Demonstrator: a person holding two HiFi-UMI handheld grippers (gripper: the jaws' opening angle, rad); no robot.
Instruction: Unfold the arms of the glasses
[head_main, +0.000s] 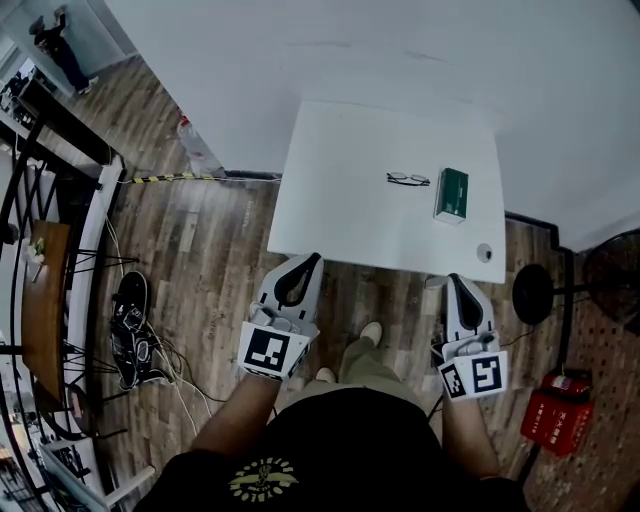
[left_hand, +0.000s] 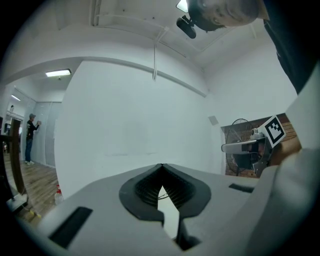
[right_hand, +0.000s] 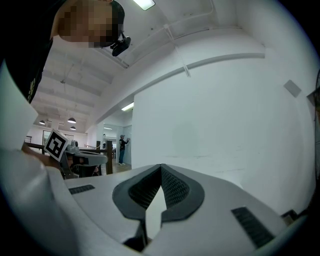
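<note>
Glasses (head_main: 408, 180) lie folded on the white table (head_main: 345, 205), just beside a green box (head_main: 452, 193). Left gripper (head_main: 312, 258) and right gripper (head_main: 453, 279) are near the table's front edge, well short of the glasses — jaws tip to tip, nothing held.

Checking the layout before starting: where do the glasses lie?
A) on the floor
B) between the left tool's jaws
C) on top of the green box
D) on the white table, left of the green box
D: the head view shows the glasses on the white table, just left of the green box.
</note>
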